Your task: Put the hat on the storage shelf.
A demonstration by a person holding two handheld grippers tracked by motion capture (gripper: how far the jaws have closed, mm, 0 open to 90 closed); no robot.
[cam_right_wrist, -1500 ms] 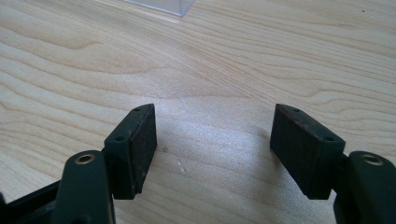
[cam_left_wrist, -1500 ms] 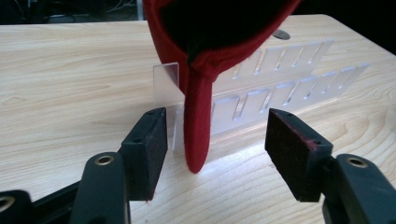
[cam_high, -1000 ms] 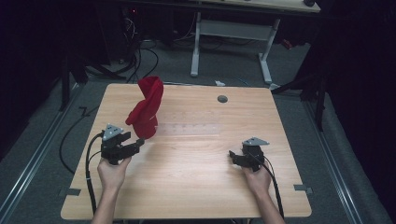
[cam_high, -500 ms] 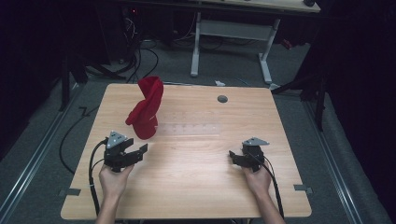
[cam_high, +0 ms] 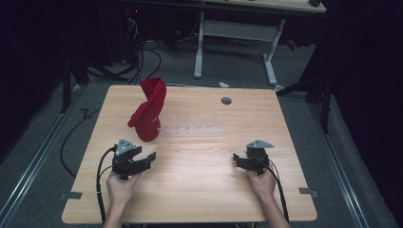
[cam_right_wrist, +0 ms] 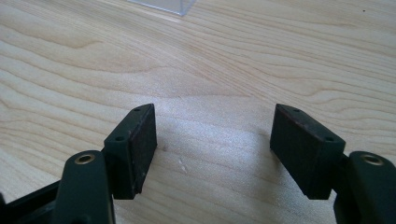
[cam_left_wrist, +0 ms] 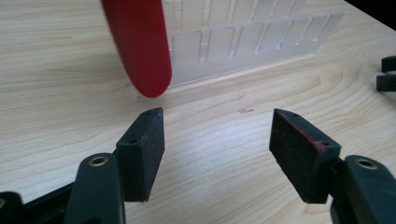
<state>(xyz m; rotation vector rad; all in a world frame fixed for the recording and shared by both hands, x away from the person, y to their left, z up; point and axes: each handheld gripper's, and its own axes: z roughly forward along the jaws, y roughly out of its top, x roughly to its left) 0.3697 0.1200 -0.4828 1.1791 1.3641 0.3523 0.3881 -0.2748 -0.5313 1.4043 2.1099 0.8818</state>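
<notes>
Landmark: clear acrylic slotted rack (cam_high: 197, 130) lying near the middle of the light wooden table (cam_high: 199, 199). Nearest the person, well short of the rack on its near-left side, the left gripper (cam_high: 148, 159) sits low over the tabletop in the person's left hand (cam_high: 121, 186); its black jaws stand apart with only bare wood between them, nothing gripped. In the left gripper view the pads (cam_left_wrist: 142, 149) point toward the rack (cam_left_wrist: 252, 44). On the near-right side of the rack, well apart from it, the right gripper (cam_high: 236, 160) is held in the right hand (cam_high: 262, 183), jaws likewise spread wide and empty over the wood. In the right gripper view a corner of the rack (cam_right_wrist: 161, 5) lies far ahead. The twisted red cloth (cam_high: 148, 110) stands upright at the rack's left end, touching it. Beyond the rack, a small round grey grommet (cam_high: 226, 100) is set in the table near its far edge.
</notes>
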